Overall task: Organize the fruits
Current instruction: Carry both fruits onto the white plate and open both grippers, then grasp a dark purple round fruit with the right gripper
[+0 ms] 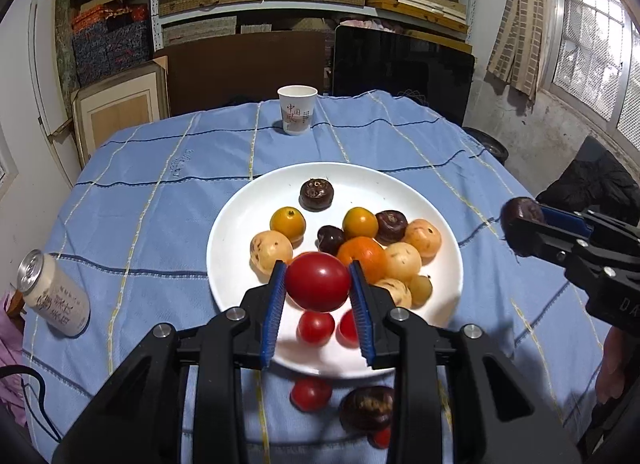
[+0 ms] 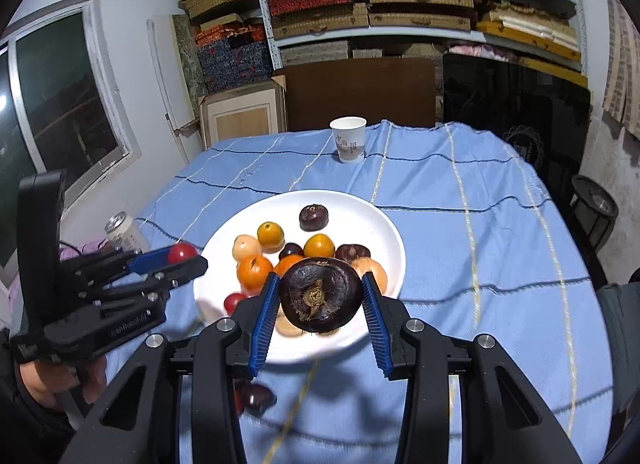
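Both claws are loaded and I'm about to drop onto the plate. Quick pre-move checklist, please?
1. Left claw shut on red tomato: ok.
2. Right claw shut on dark water chestnut: ok.
3. Bare space on white plate: ok, far side.
4. Claws apart from each other: ok.
5. All fruit off the blue tablecloth: not ok, a tomato and a dark fruit lie near the plate.
6. Paper cup and can clear of path: ok.

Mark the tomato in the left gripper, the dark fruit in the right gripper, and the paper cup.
Red tomato point(image 1: 318, 282): left wrist view, middle of its glossy skin.
Dark fruit point(image 2: 320, 294): right wrist view, its brown centre.
Paper cup point(image 1: 297, 113): left wrist view, printed side wall.
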Motion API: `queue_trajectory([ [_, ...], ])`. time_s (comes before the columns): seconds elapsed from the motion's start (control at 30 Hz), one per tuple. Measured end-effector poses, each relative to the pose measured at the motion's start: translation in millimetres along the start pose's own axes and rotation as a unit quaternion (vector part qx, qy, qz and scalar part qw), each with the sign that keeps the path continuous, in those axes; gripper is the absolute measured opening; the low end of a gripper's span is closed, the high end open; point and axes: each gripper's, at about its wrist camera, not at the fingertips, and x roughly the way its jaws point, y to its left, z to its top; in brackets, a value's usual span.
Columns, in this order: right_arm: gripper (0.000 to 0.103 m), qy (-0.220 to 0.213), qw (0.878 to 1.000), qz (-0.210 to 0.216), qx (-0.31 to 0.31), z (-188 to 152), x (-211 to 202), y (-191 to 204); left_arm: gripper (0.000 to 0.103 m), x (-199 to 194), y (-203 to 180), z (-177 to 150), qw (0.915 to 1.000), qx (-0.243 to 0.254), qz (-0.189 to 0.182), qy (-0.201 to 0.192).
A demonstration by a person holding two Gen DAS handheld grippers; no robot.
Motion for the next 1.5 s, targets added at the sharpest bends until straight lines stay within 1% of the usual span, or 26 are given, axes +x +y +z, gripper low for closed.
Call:
queue_trajectory([
  [0.17, 0.042, 0.027, 0.999, -0.006, 0.017, 20.9, 54.7, -10.0, 0.031, 36.0, -1.9, 13.8, 0.9999, 0.005, 0.003, 0.014],
  [0.3, 0.042, 0.04, 0.999, -0.015, 0.017, 36.1, 94.8, -11.4, 0.031, 61.2, -4.4, 23.3, 0.9997, 0.008, 0.004, 0.024],
  [0.4, 0.042, 0.051, 0.998, -0.008, 0.027, 44.3, 117.4, -12.2, 0.031, 78.3, -5.4, 29.9, 0.9994, 0.01, 0.01, 0.032],
  [0.43, 0.047, 0.053, 0.998, -0.003, 0.03, 46.1, 121.3, -12.0, 0.033, 81.5, -5.1, 31.5, 0.9993, 0.01, 0.012, 0.033],
  [0.47, 0.05, 0.053, 0.998, -0.003, 0.031, 47.9, 123.4, -11.0, 0.046, 84.2, -4.4, 33.4, 0.9993, 0.008, 0.015, 0.032],
  [0.5, 0.052, 0.048, 0.998, -0.005, 0.031, 48.7, 122.4, -10.3, 0.061, 83.5, -3.4, 33.6, 0.9994, 0.005, 0.02, 0.026],
  [0.53, 0.053, 0.044, 0.999, -0.006, 0.031, 48.8, 120.0, -10.0, 0.065, 81.1, -2.3, 33.5, 0.9996, 0.001, 0.024, 0.016],
  [0.6, 0.053, 0.035, 0.999, -0.005, 0.03, 45.8, 111.6, -11.0, 0.07, 73.4, -0.8, 31.0, 0.9997, 0.002, 0.026, 0.003],
  [0.7, 0.053, 0.027, 0.999, -0.006, 0.038, 37.5, 93.8, -16.0, 0.07, 60.3, -1.0, 20.6, 0.9995, 0.011, 0.028, -0.002],
  [0.8, 0.054, 0.021, 0.999, -0.006, 0.043, 21.3, 68.5, -18.5, 0.072, 40.9, -0.4, 4.1, 0.9994, 0.02, 0.028, -0.006],
  [0.87, 0.054, 0.019, 0.999, -0.004, 0.04, 4.9, 48.4, -16.8, 0.075, 25.8, 1.6, -8.7, 0.9993, 0.023, 0.027, -0.011],
  [0.9, 0.055, 0.021, 0.999, -0.003, 0.036, -3.5, 41.0, -14.7, 0.078, 16.4, 3.7, -17.1, 0.9994, 0.022, 0.025, -0.013],
  [0.97, 0.056, 0.028, 0.999, -0.003, 0.02, -25.1, 26.6, -6.6, 0.081, 3.1, 6.6, -30.5, 0.9994, 0.019, 0.025, -0.013],
  [1.07, 0.056, 0.047, 0.999, 0.011, 0.002, -59.5, 13.4, 9.0, 0.081, -12.1, 9.2, -50.9, 0.9995, 0.019, 0.024, -0.003],
  [1.2, 0.056, 0.062, 0.998, 0.029, -0.016, -97.6, 4.4, 30.3, 0.082, -25.6, 13.1, -80.0, 0.9997, 0.008, 0.021, 0.01],
  [1.3, 0.056, 0.07, 0.996, 0.028, -0.039, -115.9, 7.7, 46.6, 0.084, -24.7, 19.8, -100.6, 0.9994, -0.009, 0.028, 0.016],
  [1.4, 0.056, 0.071, 0.996, 0.028, -0.048, -123.0, 13.2, 56.0, 0.084, -18.7, 30.9, -111.8, 0.9987, -0.038, 0.018, 0.028],
  [1.5, 0.054, 0.065, 0.997, 0.012, -0.045, -121.7, 15.4, 56.2, 0.084, -14.3, 38.4, -119.3, 0.9979, -0.049, 0.032, 0.028],
])
